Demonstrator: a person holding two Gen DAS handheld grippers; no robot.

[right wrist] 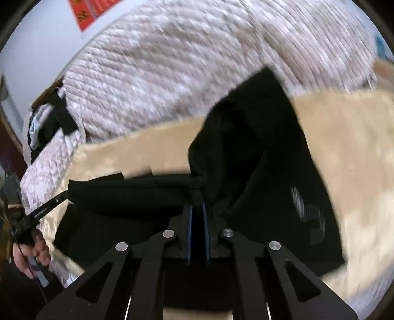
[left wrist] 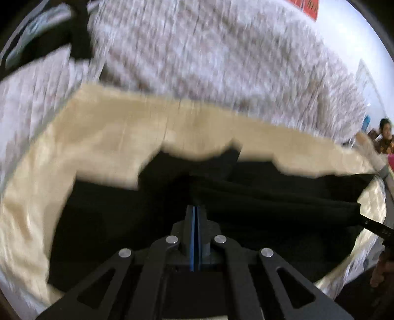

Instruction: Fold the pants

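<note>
White print on the black pants point(right wrist: 307, 214) too smeared to read, likewise the red poster point(right wrist: 91, 9) on the pale wall. Beige blanket point(left wrist: 103, 137) over a pinkish-white quilt point(left wrist: 209, 56) on a bed, pants lifted and stretched across it. Left gripper point(left wrist: 194, 209) pinched on the pants edge, right gripper point(right wrist: 197, 206) clamped on bunched pants fabric.
</note>
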